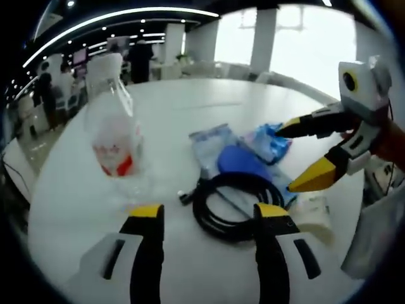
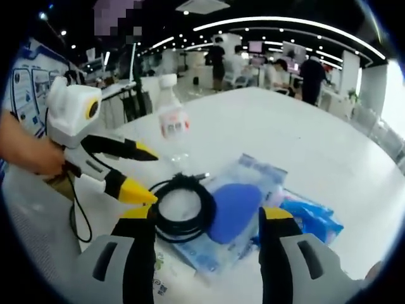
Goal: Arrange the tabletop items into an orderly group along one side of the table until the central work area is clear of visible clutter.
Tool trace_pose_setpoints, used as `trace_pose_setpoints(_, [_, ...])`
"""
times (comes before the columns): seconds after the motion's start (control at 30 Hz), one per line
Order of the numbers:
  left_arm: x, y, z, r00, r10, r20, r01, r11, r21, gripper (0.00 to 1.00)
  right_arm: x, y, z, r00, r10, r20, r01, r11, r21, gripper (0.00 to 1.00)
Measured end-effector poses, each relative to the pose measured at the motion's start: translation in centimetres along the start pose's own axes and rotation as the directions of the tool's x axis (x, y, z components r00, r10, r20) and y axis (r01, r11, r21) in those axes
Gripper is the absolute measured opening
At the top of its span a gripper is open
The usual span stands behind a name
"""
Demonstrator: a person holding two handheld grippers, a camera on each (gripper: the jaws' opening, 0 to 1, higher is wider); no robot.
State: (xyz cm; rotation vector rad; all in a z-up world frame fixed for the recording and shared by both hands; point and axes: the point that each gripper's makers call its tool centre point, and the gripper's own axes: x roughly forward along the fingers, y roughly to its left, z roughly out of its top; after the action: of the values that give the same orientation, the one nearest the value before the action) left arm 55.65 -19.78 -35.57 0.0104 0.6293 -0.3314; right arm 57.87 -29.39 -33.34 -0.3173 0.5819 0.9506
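White and round, the table (image 1: 209, 107) sits in a bright open office with ceiling strip lights. Its items cluster at the frame centre of the left gripper view: a clear water bottle (image 1: 114, 126) stands upright at left, a coiled black cable (image 1: 234, 206) lies just above the left gripper (image 1: 212, 218), whose jaws stand apart and empty, and clear packets (image 1: 218, 142) holding a blue oval piece (image 1: 243, 161) lie beyond it. From the right, the right gripper (image 1: 297, 155) reaches in with jaws spread, likely lining up on a blue wrapper (image 1: 272, 139) to move it aside.
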Motion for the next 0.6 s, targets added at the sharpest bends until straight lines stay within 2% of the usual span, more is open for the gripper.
trace_pose_setpoints(0.27, [0.9,0.3,-0.2,1.000,0.007,-0.016,-0.007,1.000,0.007,0.47,1.7,0.3,-1.0,0.999,0.005,-0.037,-0.004,1.000,0.018,0.54])
trace_pose_setpoints(0.4, [1.4,0.2,-0.4,1.000,0.008,-0.028,-0.008,1.000,0.014,0.46,2.2,0.3,-1.2,0.999,0.005,-0.046,-0.004,1.000,0.028,0.46])
trace_pose_setpoints(0.6, [1.7,0.2,-0.7,0.999,0.014,-0.041,-0.013,1.000,0.024,0.42,3.2,0.4,-1.7,0.998,0.007,-0.069,-0.004,0.999,0.050,0.42])
